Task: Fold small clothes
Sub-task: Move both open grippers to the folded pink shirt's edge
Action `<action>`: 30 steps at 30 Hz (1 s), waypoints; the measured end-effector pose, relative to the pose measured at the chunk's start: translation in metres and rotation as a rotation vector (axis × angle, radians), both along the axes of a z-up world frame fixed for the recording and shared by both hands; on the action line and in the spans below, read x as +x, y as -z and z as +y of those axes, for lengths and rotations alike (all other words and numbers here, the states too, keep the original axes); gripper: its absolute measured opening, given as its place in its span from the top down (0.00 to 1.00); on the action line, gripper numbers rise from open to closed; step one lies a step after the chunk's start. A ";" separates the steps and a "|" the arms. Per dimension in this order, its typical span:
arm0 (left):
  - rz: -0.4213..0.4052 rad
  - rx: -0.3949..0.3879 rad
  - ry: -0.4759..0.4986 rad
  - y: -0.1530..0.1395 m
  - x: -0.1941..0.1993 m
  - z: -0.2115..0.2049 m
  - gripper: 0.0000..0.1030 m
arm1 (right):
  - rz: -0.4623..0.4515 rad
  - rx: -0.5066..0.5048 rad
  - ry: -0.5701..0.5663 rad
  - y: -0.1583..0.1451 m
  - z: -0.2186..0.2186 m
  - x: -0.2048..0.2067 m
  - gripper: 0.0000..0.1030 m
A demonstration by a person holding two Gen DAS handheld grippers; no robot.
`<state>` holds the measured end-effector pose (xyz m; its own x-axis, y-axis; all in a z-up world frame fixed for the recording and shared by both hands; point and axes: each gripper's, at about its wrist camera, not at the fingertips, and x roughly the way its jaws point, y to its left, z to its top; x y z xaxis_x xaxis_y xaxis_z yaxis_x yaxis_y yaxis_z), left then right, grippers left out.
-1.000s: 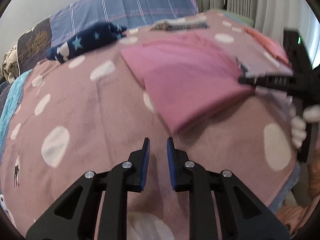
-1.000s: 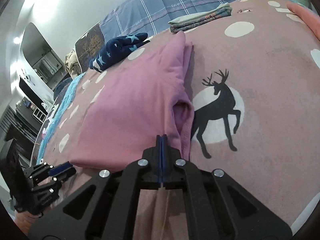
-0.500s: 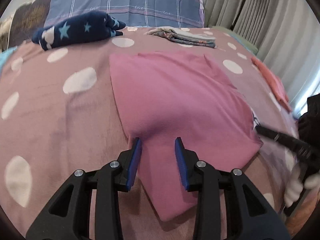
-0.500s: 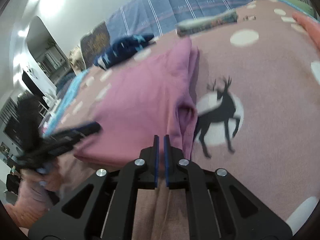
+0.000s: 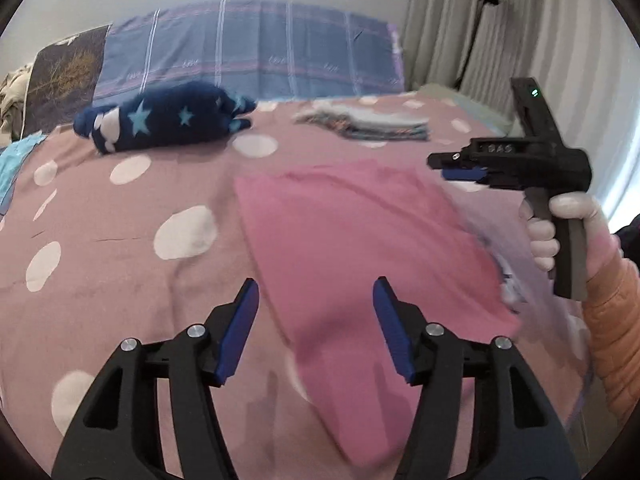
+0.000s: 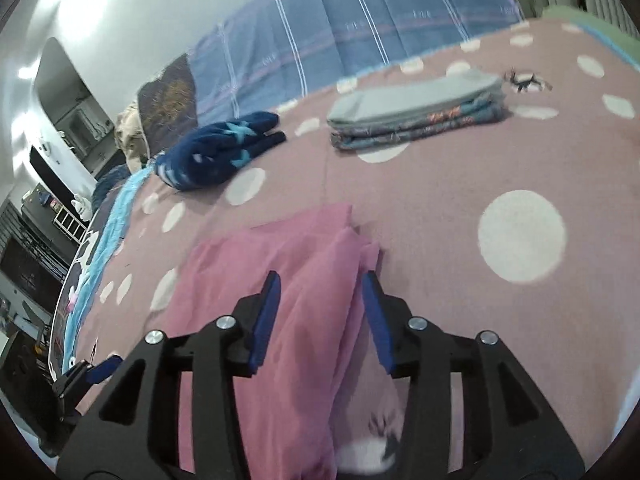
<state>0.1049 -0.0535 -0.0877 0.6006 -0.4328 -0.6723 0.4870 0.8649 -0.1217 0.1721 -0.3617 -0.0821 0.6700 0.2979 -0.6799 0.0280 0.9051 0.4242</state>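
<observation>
At the bottom of each wrist view, the left gripper (image 5: 316, 312) and right gripper (image 6: 320, 304) have jaws opening, gripping nothing, over the soft folded pink garment (image 5: 360, 248) lying centre-frame on the dotted mauve bedspread (image 5: 120, 248).

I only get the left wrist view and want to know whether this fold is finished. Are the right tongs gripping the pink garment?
Observer: No. In the right wrist view the right tongs have their jaws opening. The pink garment shows between the pads, but they are not pressing on it.
Operator: How does its edge look on that side?
Observer: Several layers lie stacked along that edge, slightly uneven.
Operator: And the pile behind it?
Observer: The grey folded stack is tidy, with a patterned blue piece under the grey one.
</observation>
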 end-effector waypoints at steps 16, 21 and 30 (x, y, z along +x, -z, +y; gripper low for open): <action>0.140 -0.091 -0.043 0.039 0.035 0.007 0.41 | -0.285 -0.132 -0.046 -0.026 0.016 0.002 0.91; 0.133 -0.090 -0.054 0.038 0.031 0.009 0.41 | -0.053 -0.182 0.029 0.038 -0.005 0.029 0.79; 0.095 -0.090 -0.085 0.007 0.053 0.014 0.42 | -0.194 -0.063 -0.122 -0.004 0.013 -0.015 0.75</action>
